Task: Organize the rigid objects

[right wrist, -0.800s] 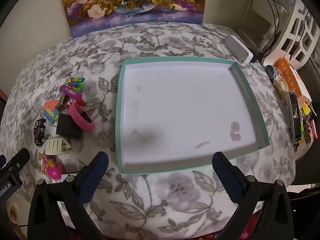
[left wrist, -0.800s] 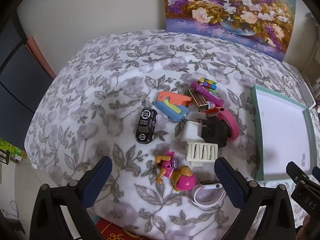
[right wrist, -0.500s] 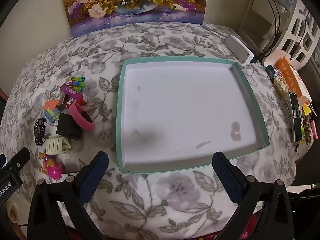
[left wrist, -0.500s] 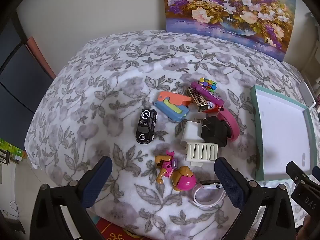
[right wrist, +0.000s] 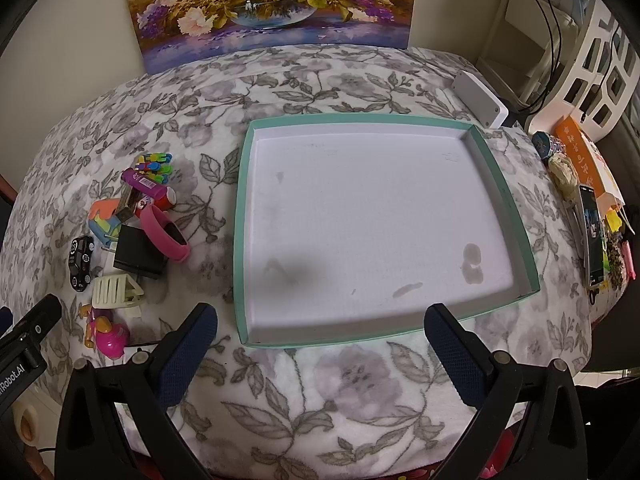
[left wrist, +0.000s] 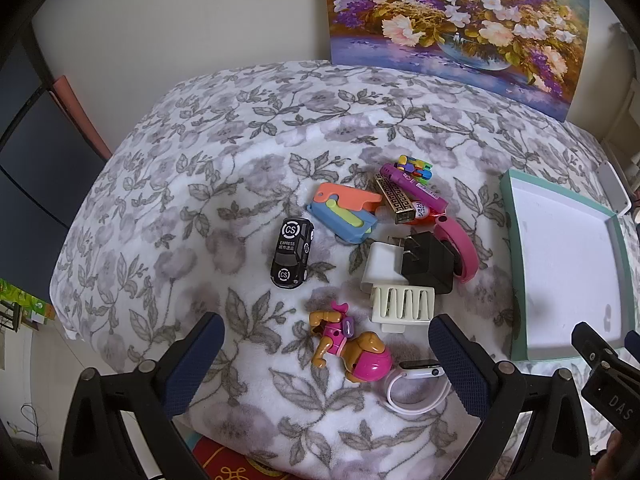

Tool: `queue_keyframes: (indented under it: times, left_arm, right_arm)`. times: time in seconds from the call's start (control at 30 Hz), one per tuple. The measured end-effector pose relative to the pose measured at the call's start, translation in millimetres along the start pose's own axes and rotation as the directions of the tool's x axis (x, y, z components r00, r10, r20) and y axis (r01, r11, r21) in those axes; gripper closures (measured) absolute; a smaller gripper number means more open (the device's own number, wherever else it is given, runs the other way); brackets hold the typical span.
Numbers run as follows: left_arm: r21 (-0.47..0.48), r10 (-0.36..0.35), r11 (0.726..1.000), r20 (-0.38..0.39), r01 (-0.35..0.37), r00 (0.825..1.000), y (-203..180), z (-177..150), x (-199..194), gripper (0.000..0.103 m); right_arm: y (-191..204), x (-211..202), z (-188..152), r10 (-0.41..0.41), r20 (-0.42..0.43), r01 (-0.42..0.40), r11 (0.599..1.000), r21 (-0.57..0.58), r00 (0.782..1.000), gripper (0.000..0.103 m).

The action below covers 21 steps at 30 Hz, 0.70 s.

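A heap of small rigid objects lies on the floral cloth: a black toy car [left wrist: 291, 253], a pink puppy figure [left wrist: 350, 350], a cream slotted rack [left wrist: 403, 302], a black plug [left wrist: 428, 262], a pink wristband [left wrist: 460, 246] and an orange and blue toy [left wrist: 344, 212]. My left gripper [left wrist: 326, 360] hovers open just in front of the puppy figure, holding nothing. The teal-rimmed white tray [right wrist: 502, 196] has nothing in it. My right gripper [right wrist: 320, 344] stands open at the tray's near edge. The same heap [right wrist: 128, 232] lies left of the tray.
A flower painting [left wrist: 452, 20] leans on the wall behind the table. A white box [right wrist: 480, 98] sits past the tray's far right corner. A phone [right wrist: 592, 240] and clutter line the right edge. A white watch [left wrist: 418, 384] lies by the puppy.
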State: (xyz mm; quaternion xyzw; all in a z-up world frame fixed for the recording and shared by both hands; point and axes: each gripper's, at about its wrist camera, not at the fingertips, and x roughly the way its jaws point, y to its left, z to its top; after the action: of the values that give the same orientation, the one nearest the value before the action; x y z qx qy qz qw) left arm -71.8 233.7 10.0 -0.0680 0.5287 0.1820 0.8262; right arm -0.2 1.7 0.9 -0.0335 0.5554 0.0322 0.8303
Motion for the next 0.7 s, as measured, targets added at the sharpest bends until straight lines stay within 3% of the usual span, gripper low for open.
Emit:
queue_keyframes:
  times: [0.7]
  left_arm:
    - [0.000,-0.001,1.000,0.001,0.001,1.000,0.0,0.7,-0.7,0.000]
  right_arm:
    - [0.2,2.1,-2.2,-0.001,-0.002,0.001,1.000,-0.001,1.000,0.000]
